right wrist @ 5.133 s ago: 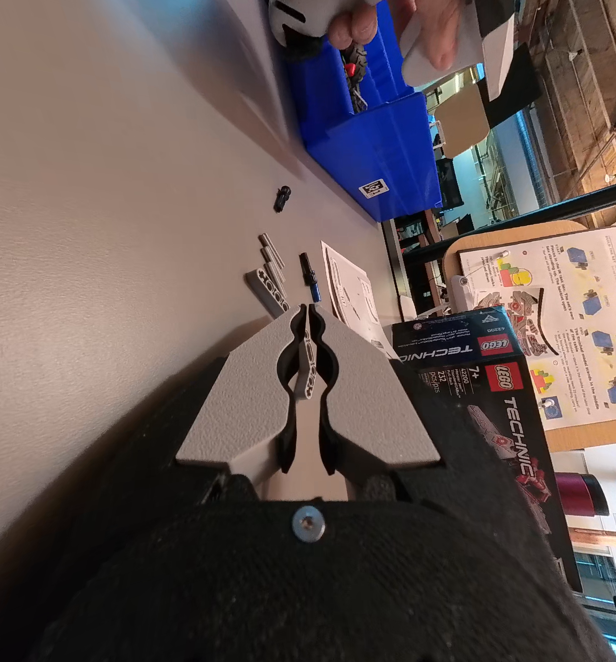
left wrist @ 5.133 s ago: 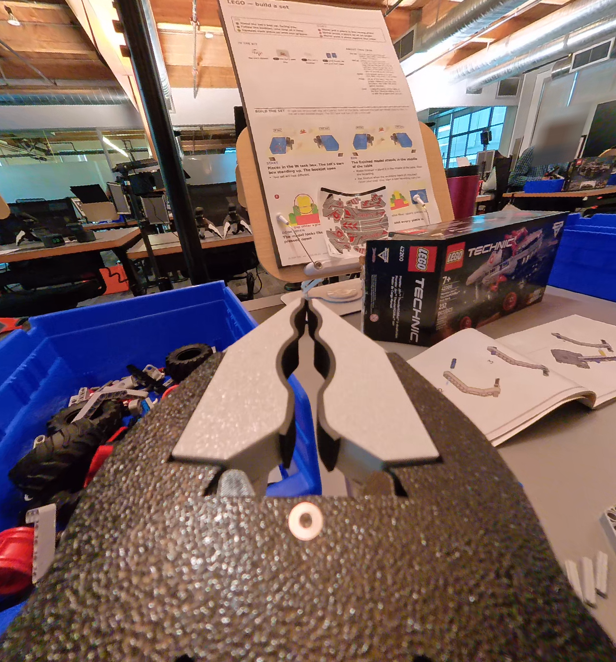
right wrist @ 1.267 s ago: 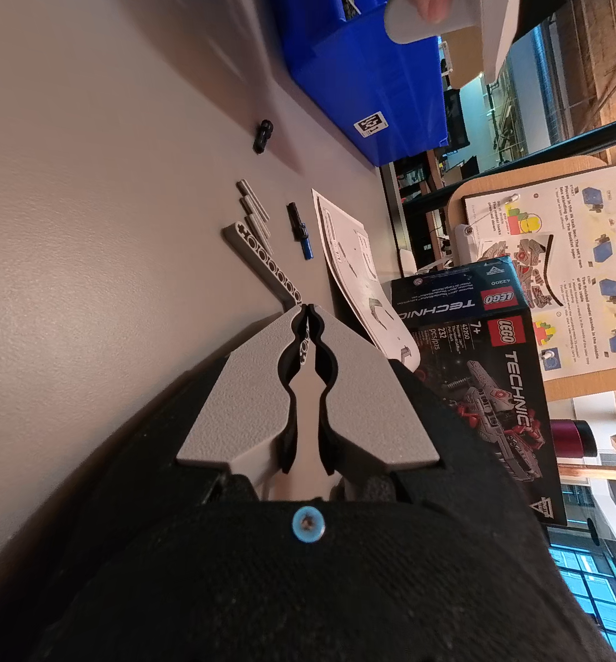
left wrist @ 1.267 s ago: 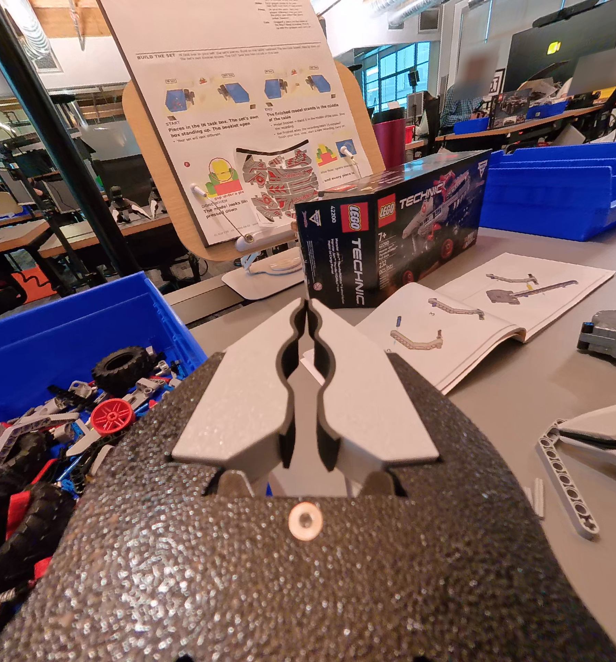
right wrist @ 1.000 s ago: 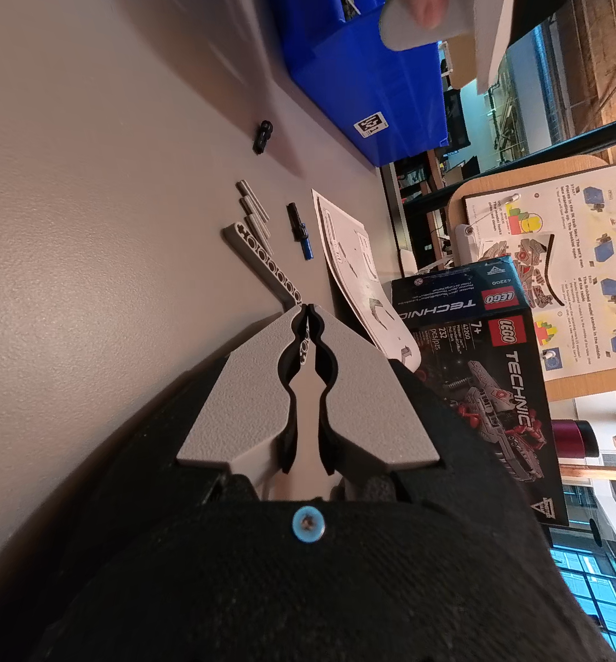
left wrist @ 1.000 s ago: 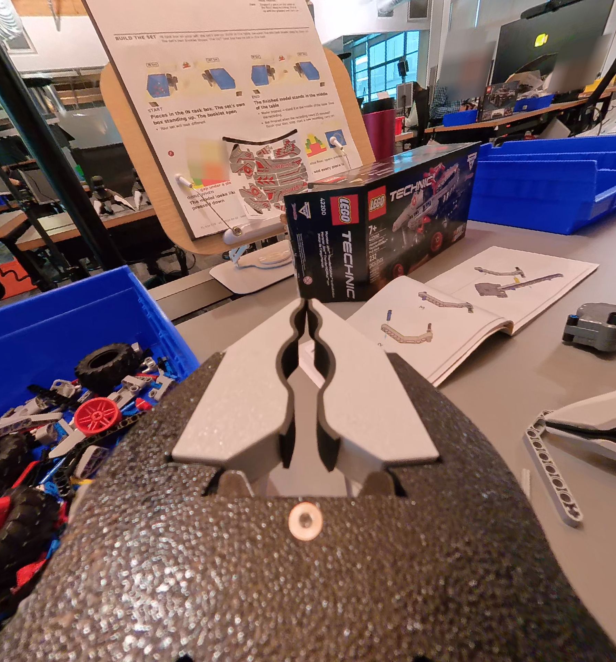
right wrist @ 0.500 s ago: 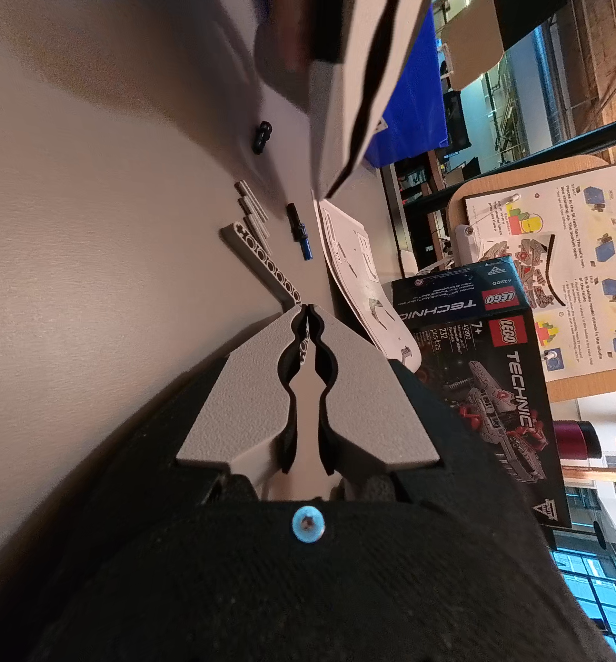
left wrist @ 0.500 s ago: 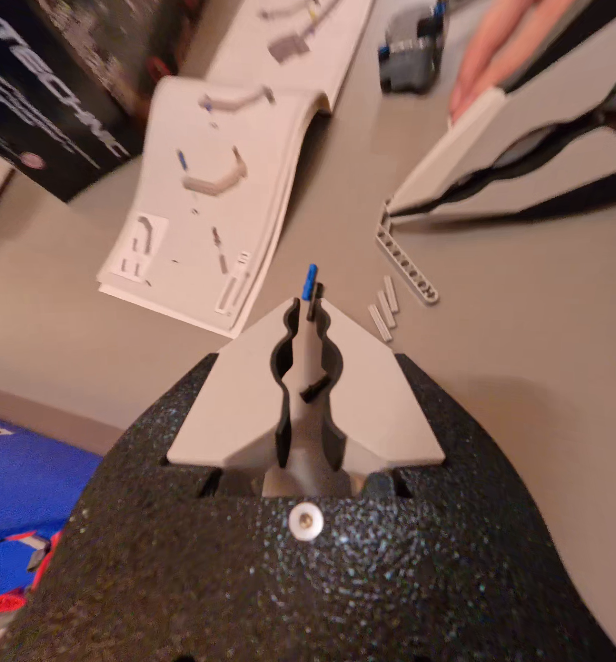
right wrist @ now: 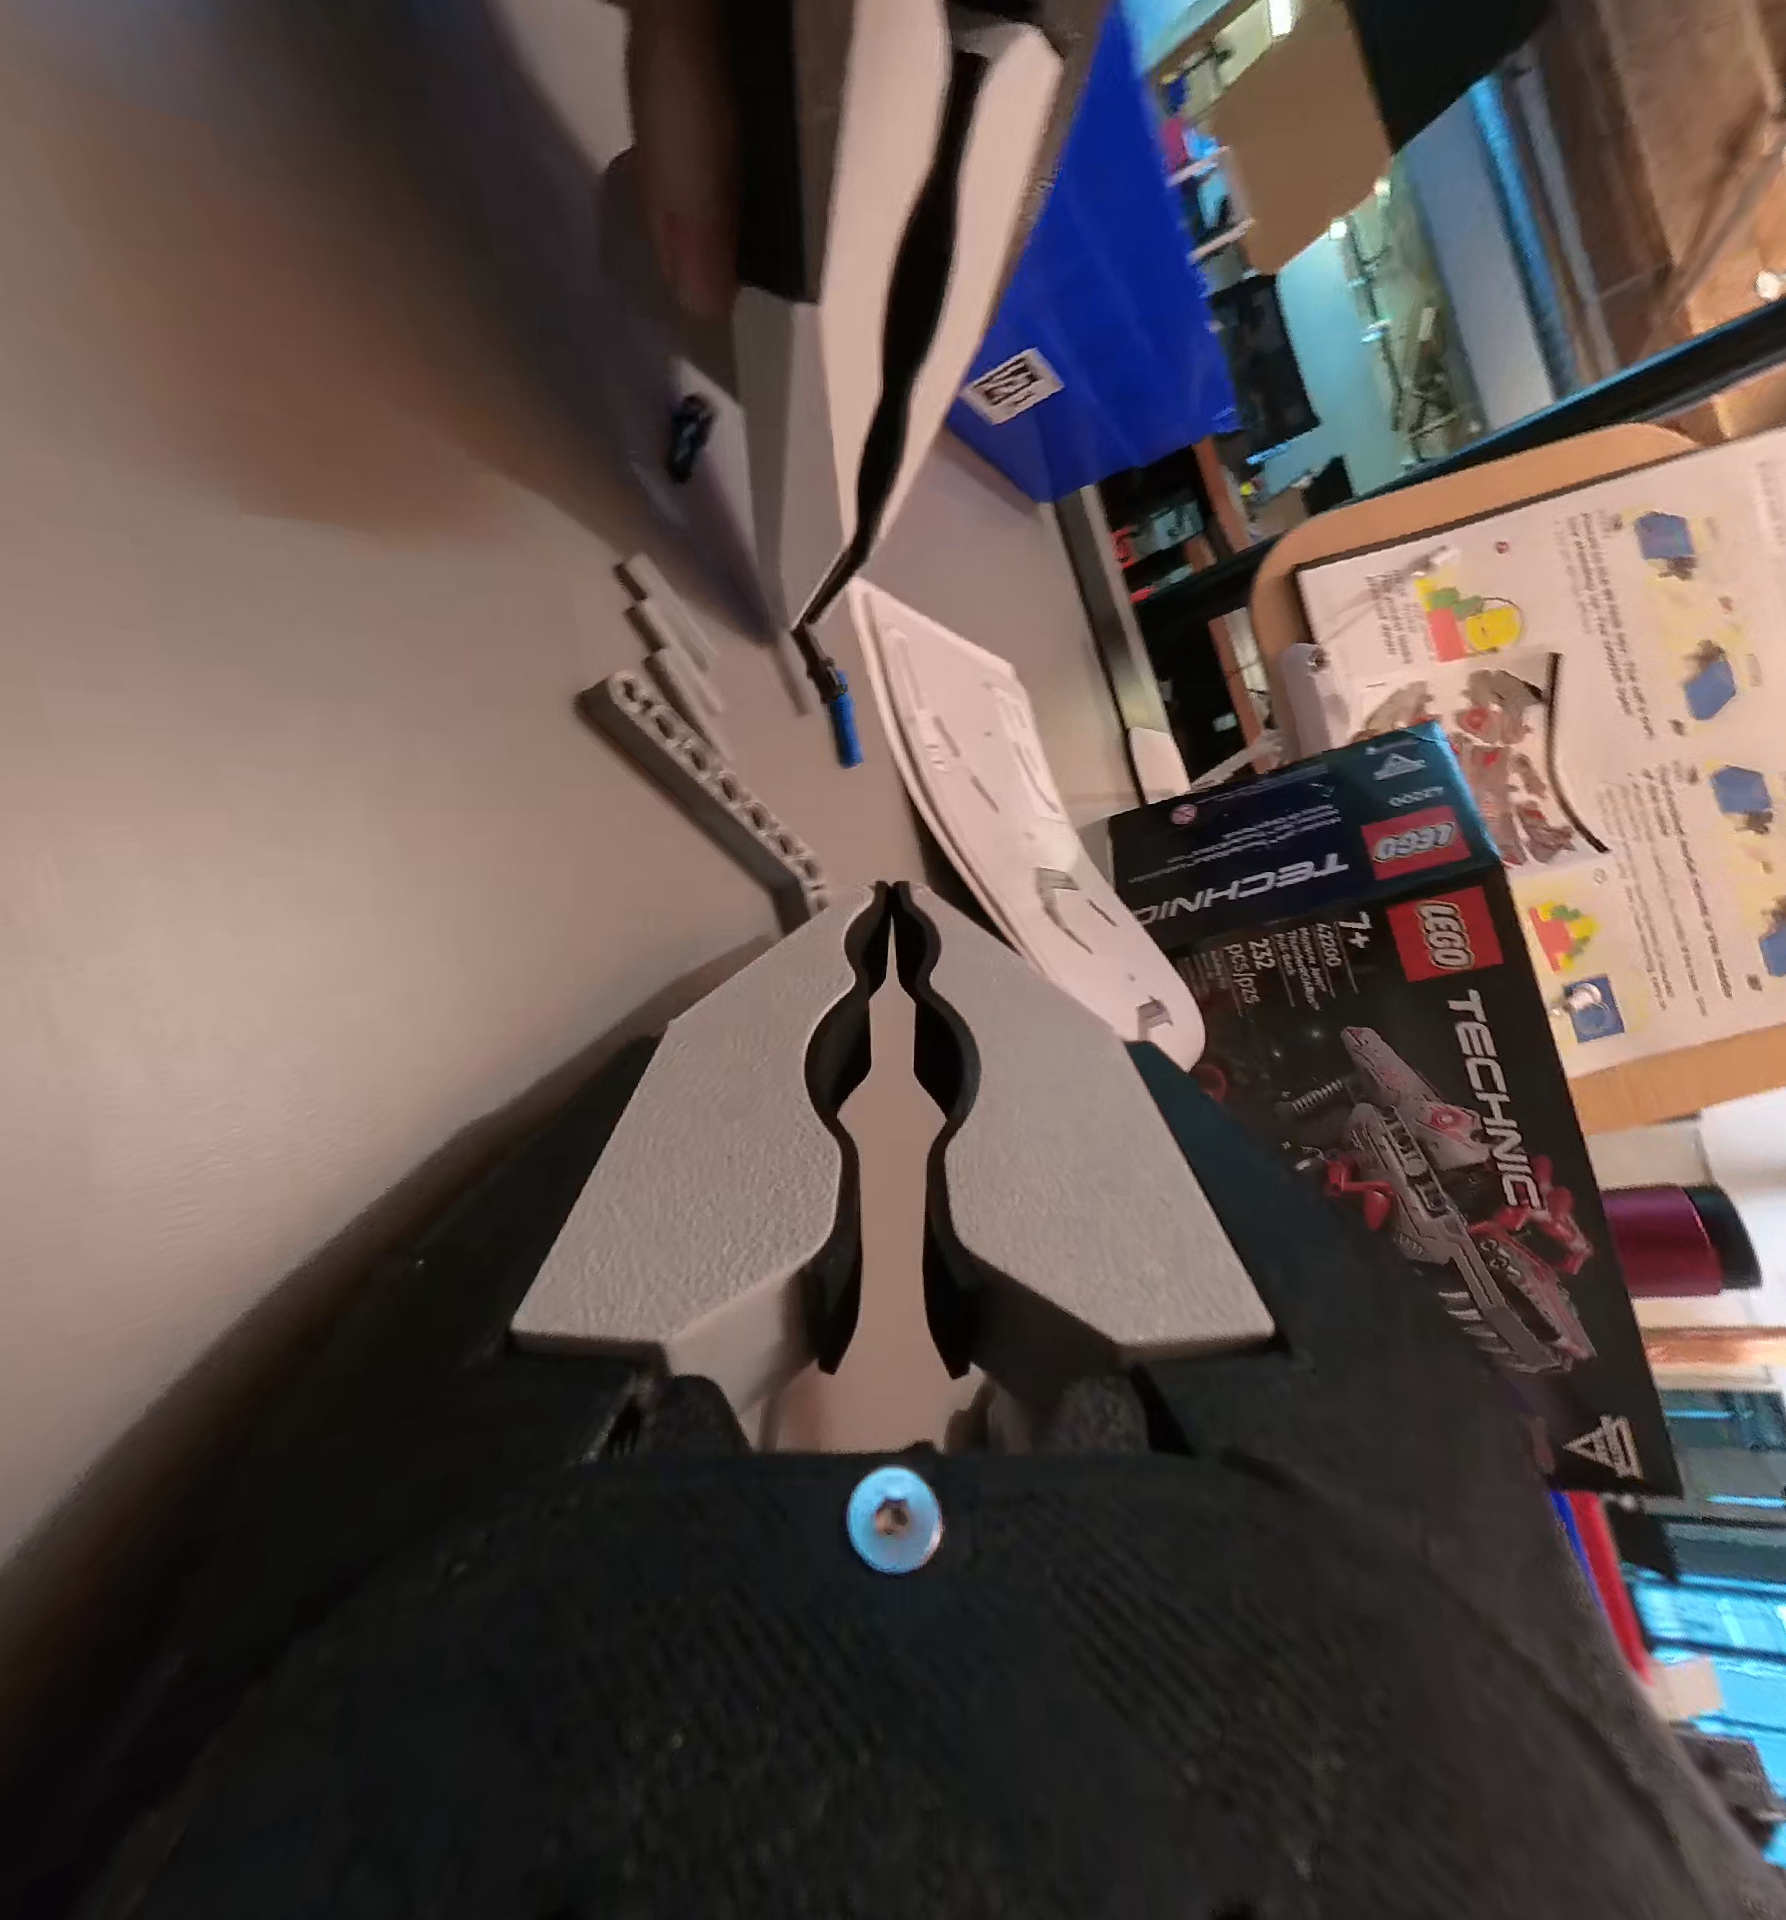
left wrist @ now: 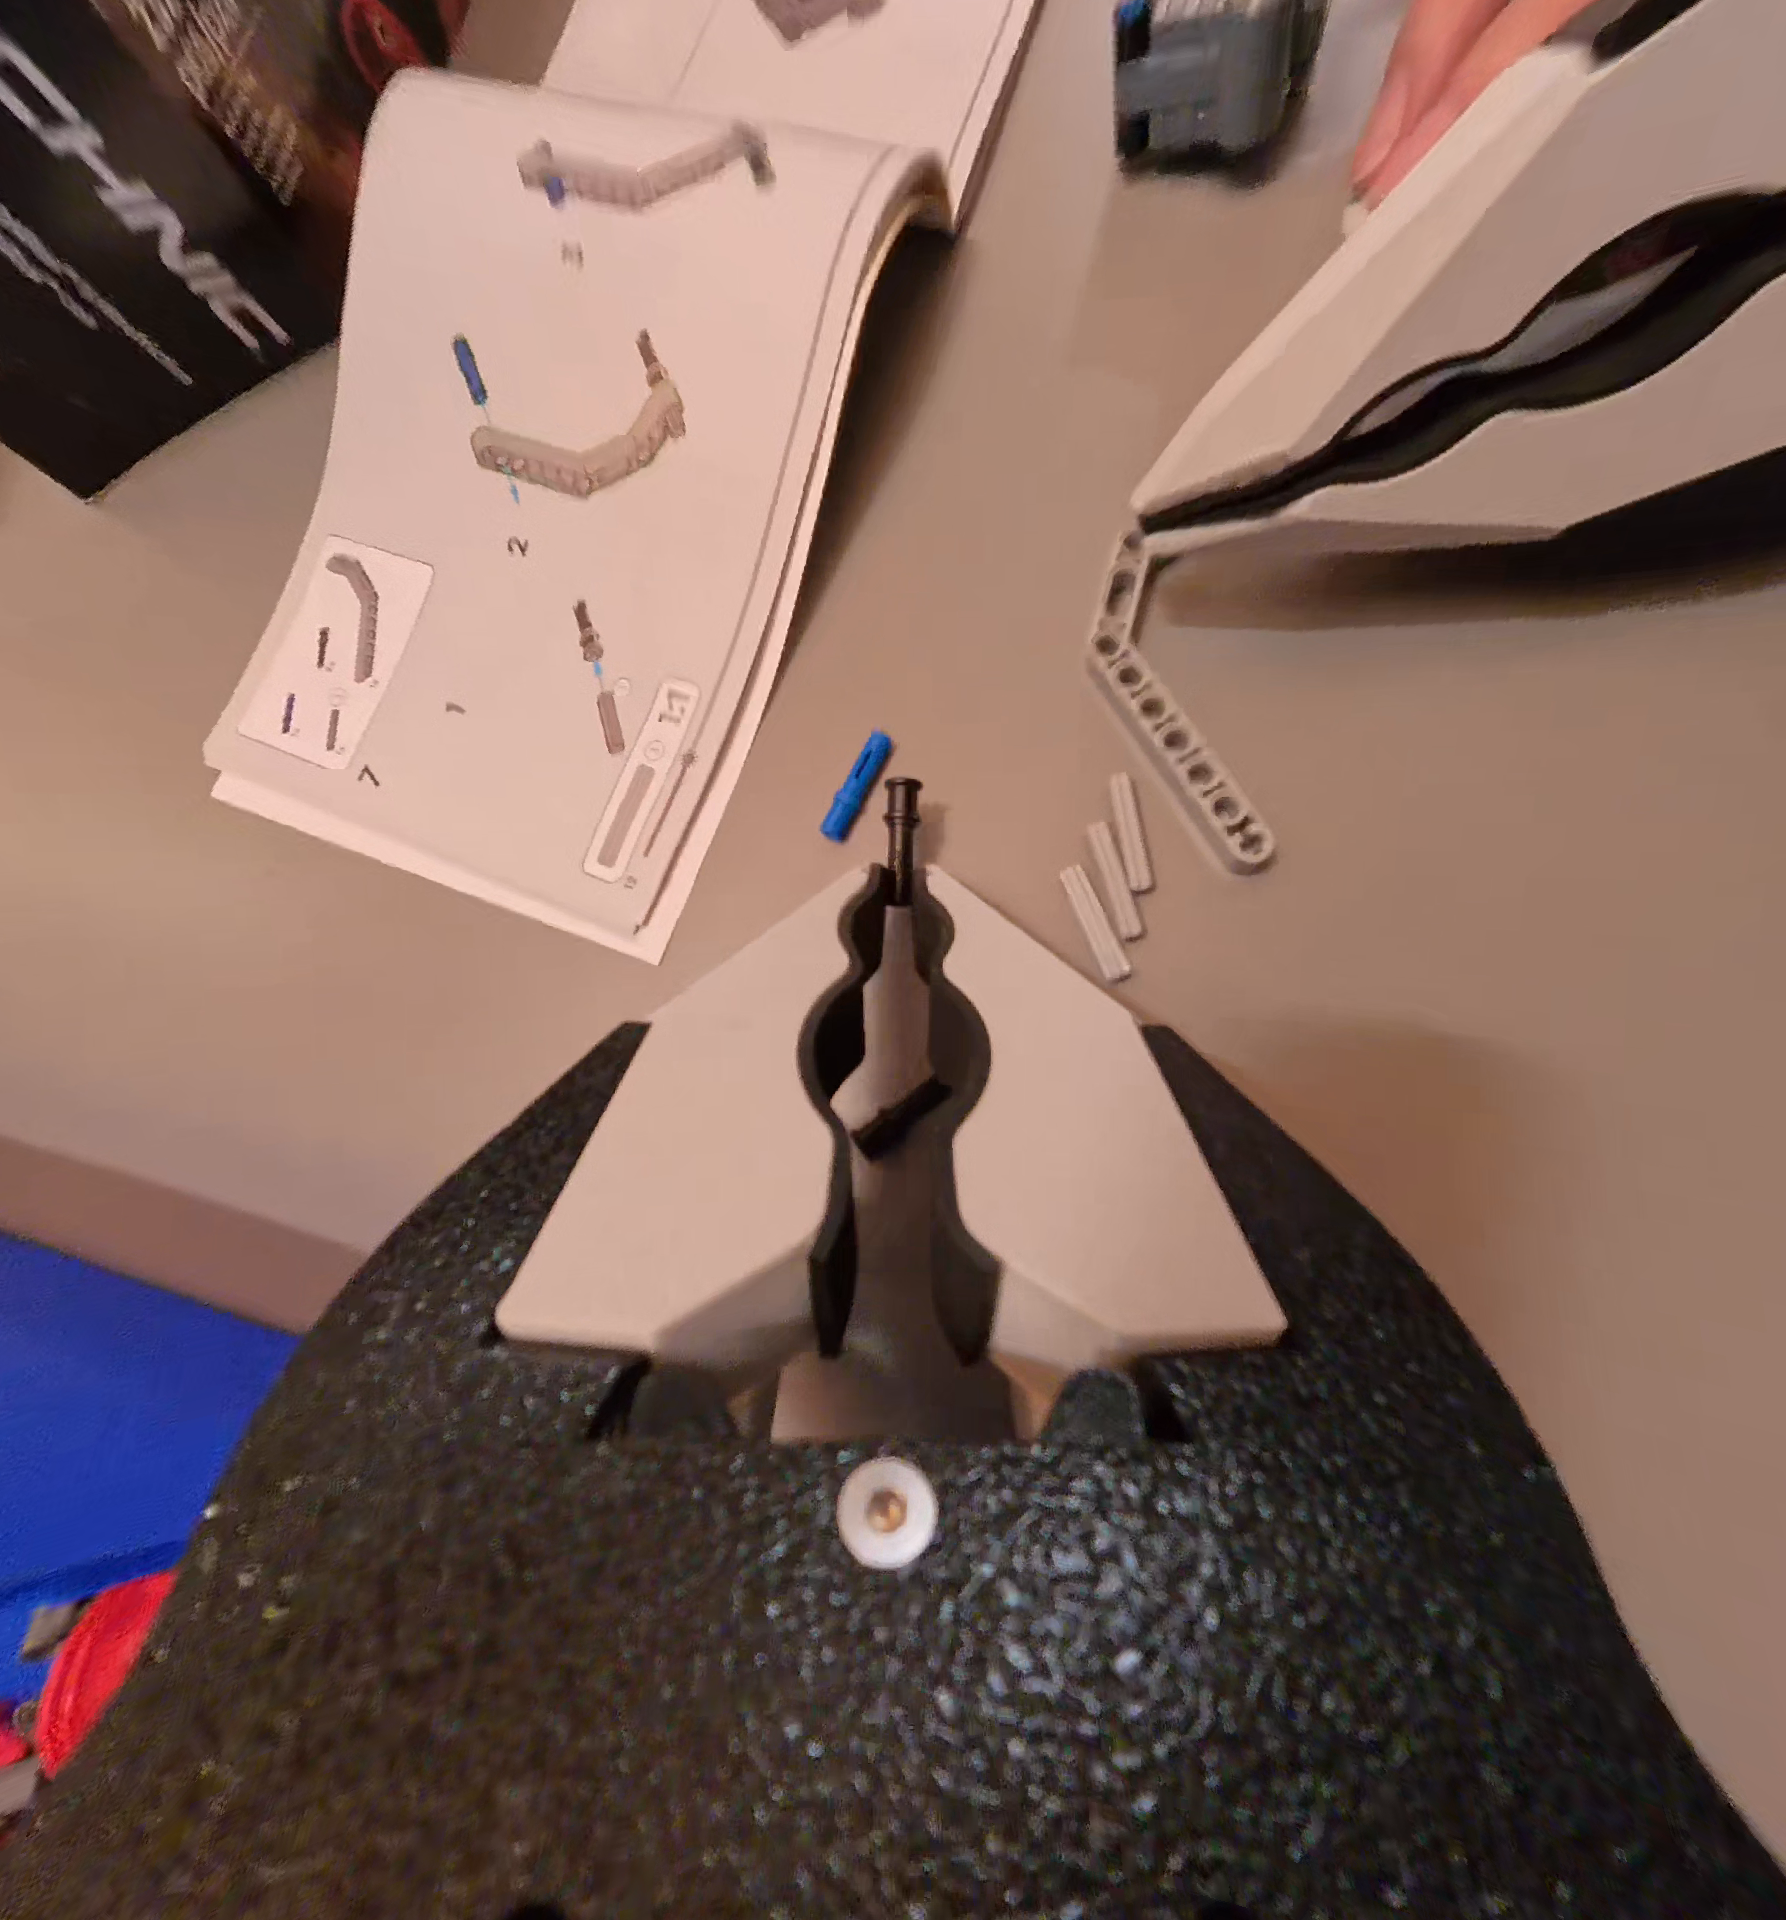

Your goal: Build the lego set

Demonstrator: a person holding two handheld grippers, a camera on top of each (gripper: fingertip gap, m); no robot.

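Note:
My left gripper (left wrist: 900, 875) points down at the grey table, its tips shut on a black pin (left wrist: 904, 816) that sticks out past them. A blue pin (left wrist: 857, 783) lies just left of it. Another small black pin (left wrist: 899, 1117) lies on the table under the jaws. My right gripper (right wrist: 889, 894) lies sideways, shut on the end of a grey angled beam (right wrist: 702, 769); the beam (left wrist: 1175, 717) rests on the table. Three short grey axles (left wrist: 1107, 878) lie between beam and pins. The left gripper also shows in the right wrist view (right wrist: 806, 623), tip on the black pin (right wrist: 818, 660).
An open instruction booklet (left wrist: 556, 468) lies behind the pins, with the black set box (left wrist: 89, 208) beyond it. A blue parts bin (left wrist: 58, 1403) stands at the left. A grey sub-assembly (left wrist: 1206, 73) sits far right. A printed board on a stand (right wrist: 1595, 727) rises behind the box. The left gripper's tips are roughly 7 centimetres from the right gripper's.
My left gripper has swung from facing the room down to the table, come closer to the pins, and narrowed its jaws onto the black pin. The right gripper and beam have stayed put.

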